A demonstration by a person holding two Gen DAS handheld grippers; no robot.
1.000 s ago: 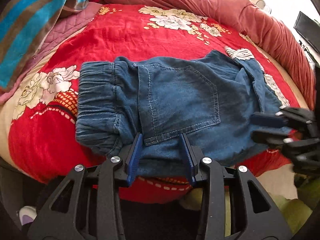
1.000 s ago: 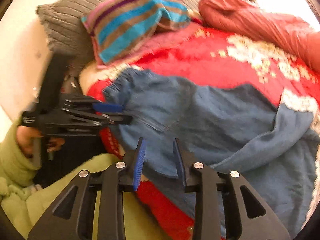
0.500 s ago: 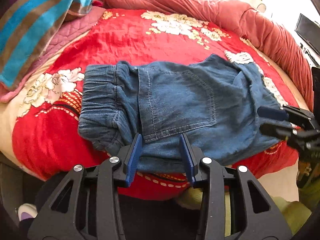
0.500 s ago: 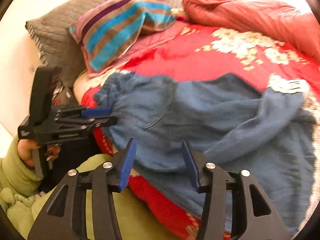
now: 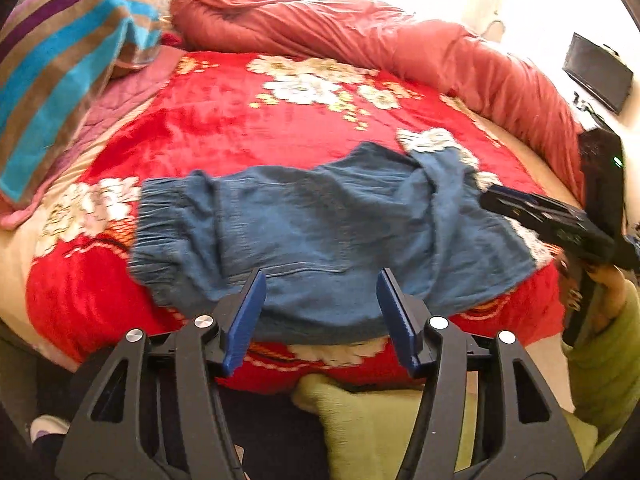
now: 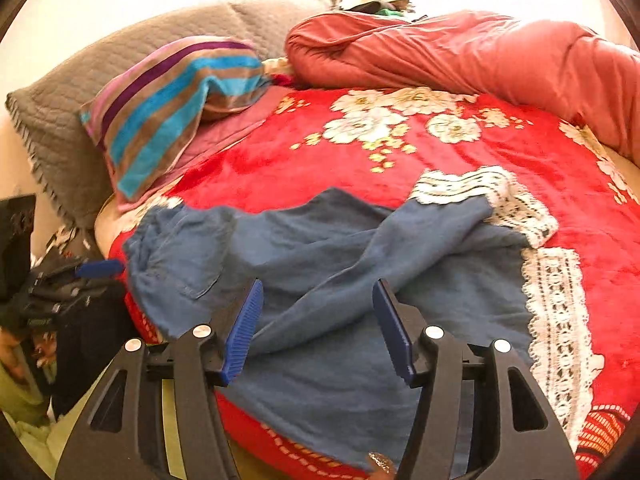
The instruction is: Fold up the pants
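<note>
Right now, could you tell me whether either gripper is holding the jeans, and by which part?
Nothing is held: the left gripper and right gripper have just been opening, jaws clear of the jeans.

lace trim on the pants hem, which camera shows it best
The right wrist view. The lace trim runs there as a long white band down the right edge of the pants, its openwork pattern readable. The left wrist view is blurred and shows only small white patches of it at the far right end of the pants.
</note>
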